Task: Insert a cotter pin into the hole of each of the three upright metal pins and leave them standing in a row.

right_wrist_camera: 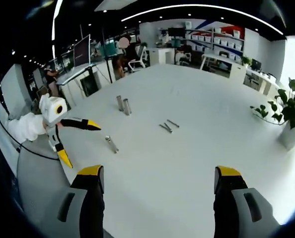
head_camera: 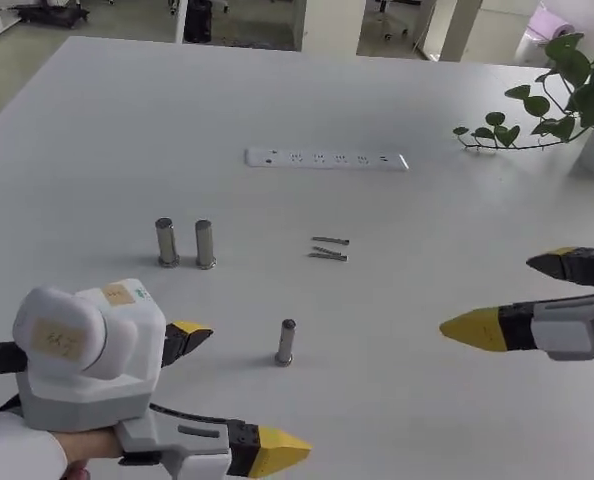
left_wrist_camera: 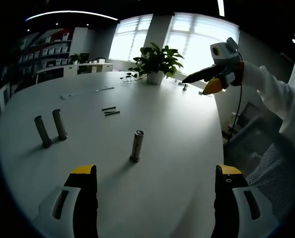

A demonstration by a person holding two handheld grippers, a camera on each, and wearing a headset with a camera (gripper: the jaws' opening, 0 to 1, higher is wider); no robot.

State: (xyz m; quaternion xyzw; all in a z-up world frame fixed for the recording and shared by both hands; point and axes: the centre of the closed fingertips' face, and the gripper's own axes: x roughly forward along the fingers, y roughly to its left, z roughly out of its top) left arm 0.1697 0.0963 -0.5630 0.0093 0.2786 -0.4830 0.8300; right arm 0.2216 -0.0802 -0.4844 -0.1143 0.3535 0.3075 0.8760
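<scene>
Three grey metal pins stand upright on the white table: two side by side [head_camera: 166, 242] [head_camera: 205, 244] and a third alone [head_camera: 286, 342] nearer me. Several thin cotter pins [head_camera: 329, 248] lie flat beyond the lone pin. My left gripper [head_camera: 239, 390] hovers open at the lower left, its yellow tips spread, just left of the lone pin [left_wrist_camera: 136, 145]. My right gripper [head_camera: 497, 297] is open at the right edge, well apart from everything. The pair [right_wrist_camera: 123, 104], the lone pin [right_wrist_camera: 110, 144] and the cotter pins [right_wrist_camera: 167, 126] lie ahead of the right gripper [right_wrist_camera: 160, 173]. Neither gripper holds anything.
A white power strip [head_camera: 327, 158] lies across the middle of the table behind the pins. A potted plant [head_camera: 567, 90] stands at the far right. Chairs, desks and a person sit beyond the table's far side in the right gripper view.
</scene>
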